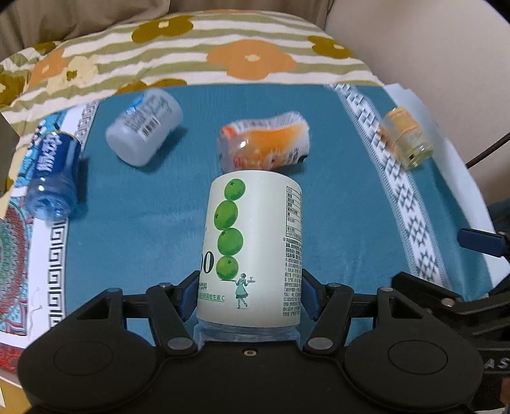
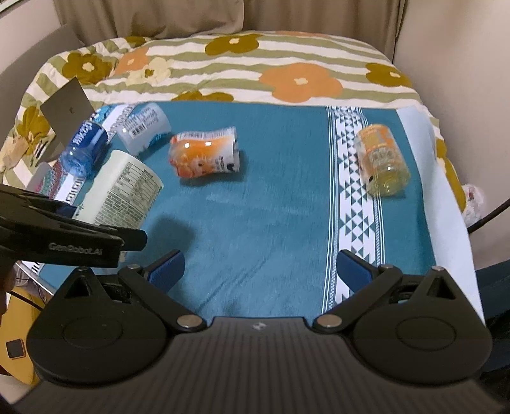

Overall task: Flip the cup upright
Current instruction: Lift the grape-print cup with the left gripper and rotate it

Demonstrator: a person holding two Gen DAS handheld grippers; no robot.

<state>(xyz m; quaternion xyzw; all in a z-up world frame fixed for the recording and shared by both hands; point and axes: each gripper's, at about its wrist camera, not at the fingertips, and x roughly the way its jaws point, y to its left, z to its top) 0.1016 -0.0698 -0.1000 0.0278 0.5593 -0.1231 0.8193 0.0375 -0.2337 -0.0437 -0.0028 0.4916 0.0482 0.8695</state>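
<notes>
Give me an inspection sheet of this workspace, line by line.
Surface: teal cloth with a white patterned band, over a floral quilt.
Job's things: lime-label cup clamped in the left hand-held gripper.
Clutter: blue cup, white cup, orange cup and yellow cup, all lying on their sides.
Grippers: left shut on the lime-label cup; right hand-held gripper open, holding nothing.
Cables: dark cable at the right edge.
Surroundings: beige curtain behind.
</notes>
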